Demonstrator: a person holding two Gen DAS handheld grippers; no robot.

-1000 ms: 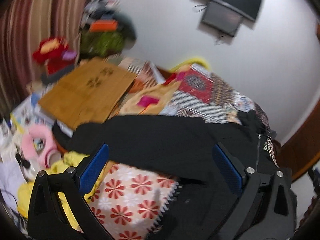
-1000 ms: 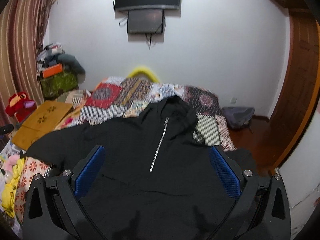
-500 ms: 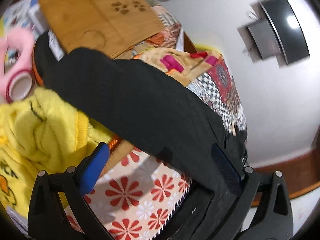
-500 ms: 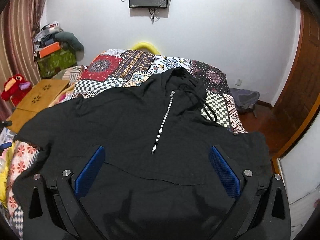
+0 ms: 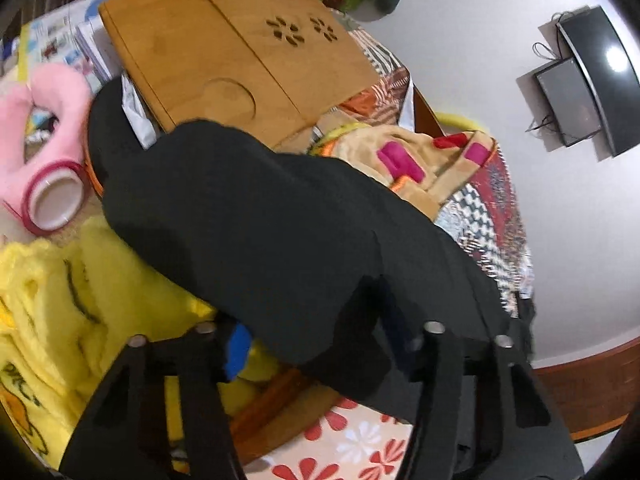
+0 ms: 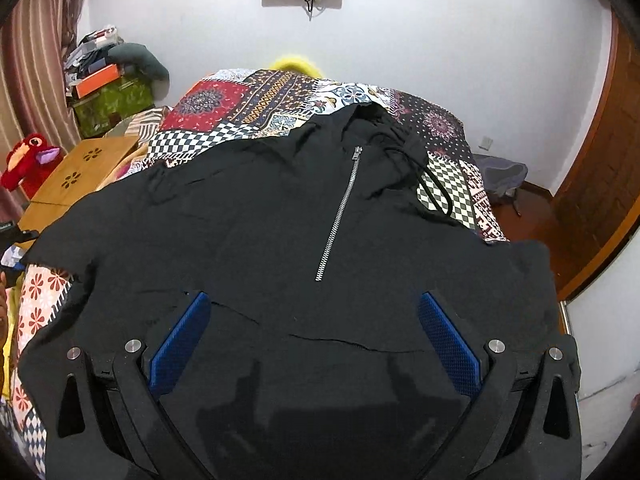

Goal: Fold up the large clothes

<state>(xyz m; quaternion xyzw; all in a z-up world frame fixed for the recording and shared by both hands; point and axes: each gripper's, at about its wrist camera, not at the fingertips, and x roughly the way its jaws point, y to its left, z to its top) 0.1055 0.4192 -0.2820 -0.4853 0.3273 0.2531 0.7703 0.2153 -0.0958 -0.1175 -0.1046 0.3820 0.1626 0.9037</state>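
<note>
Left hand-held gripper (image 5: 320, 344) closed from wide open onto black hoodie (image 6: 280, 220) sleeve (image 5: 256, 216) | right hand-held gripper (image 6: 316, 340) wide open, empty | sleeve fold could begin.

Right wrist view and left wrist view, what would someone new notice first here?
A large black hooded jacket with a silver zipper lies spread across a patchwork bedspread, filling the right wrist view. In the left wrist view its sleeve drapes between the left gripper jaws, beside a bright yellow plush blanket and a wooden lap desk.
</note>
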